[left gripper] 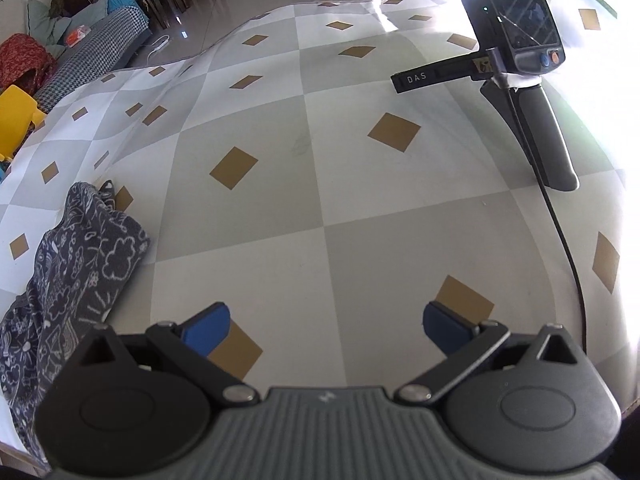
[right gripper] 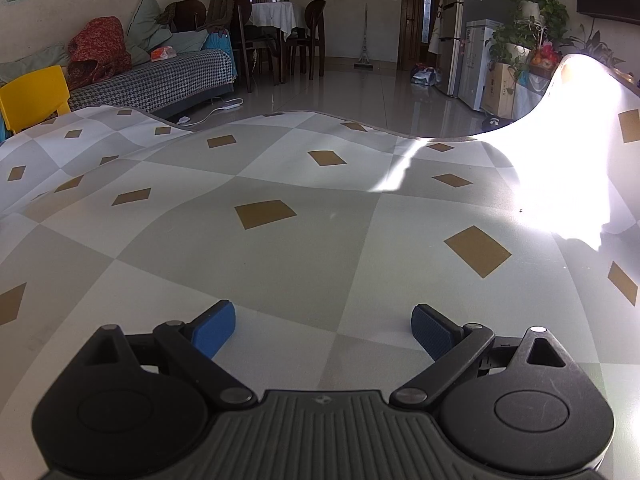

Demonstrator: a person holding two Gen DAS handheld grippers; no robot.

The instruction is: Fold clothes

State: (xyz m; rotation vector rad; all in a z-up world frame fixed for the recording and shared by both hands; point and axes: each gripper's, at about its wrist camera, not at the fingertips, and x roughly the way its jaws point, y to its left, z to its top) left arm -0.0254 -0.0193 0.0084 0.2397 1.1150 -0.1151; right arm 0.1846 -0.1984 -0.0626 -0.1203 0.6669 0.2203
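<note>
A dark navy garment with white doodle print (left gripper: 76,276) lies crumpled at the left edge of the table, in the left wrist view only. My left gripper (left gripper: 326,328) is open and empty, low over the checkered tablecloth (left gripper: 280,160), with the garment to its left. My right gripper (right gripper: 322,330) is open and empty above the same tablecloth (right gripper: 280,256); no garment shows in its view.
A black handheld device with a screen, handle and cable (left gripper: 528,80) lies at the far right of the table. Strong sunlight washes out the right side (right gripper: 568,160). Beyond the table edge are a sofa (right gripper: 160,76), a yellow chair (right gripper: 34,96) and dining chairs.
</note>
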